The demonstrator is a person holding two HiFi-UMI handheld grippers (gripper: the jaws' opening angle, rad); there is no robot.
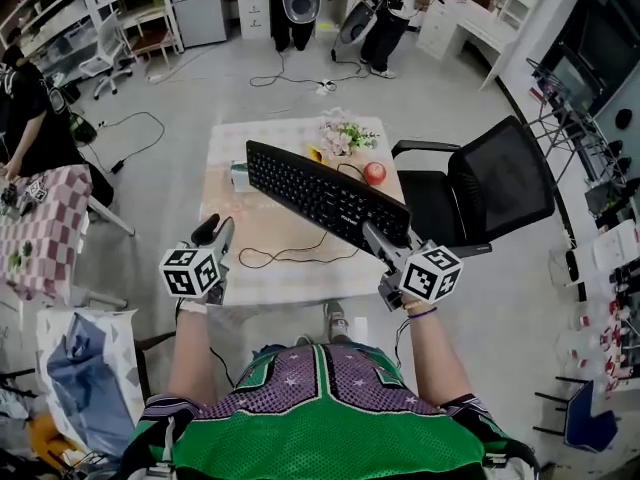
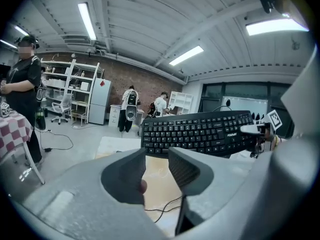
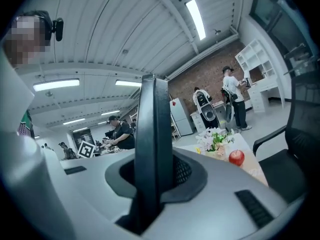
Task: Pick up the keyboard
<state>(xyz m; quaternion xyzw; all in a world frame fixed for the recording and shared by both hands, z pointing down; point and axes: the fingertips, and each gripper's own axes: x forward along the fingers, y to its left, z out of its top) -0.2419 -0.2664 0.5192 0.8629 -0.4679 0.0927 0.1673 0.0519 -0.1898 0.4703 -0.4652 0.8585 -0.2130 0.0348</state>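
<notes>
A black keyboard hangs tilted above the pale table, its far end toward the table's left. My right gripper is shut on the keyboard's near right end. In the right gripper view the keyboard stands edge-on between the jaws of that gripper. Its black cable trails in loops over the table. My left gripper hovers at the table's near left, apart from the keyboard. In the left gripper view the left gripper is open and empty, with the keyboard beyond it.
A red apple, a bunch of flowers and a small box sit on the table behind the keyboard. A black office chair stands at the table's right. A checkered table is at the left, with people around the room.
</notes>
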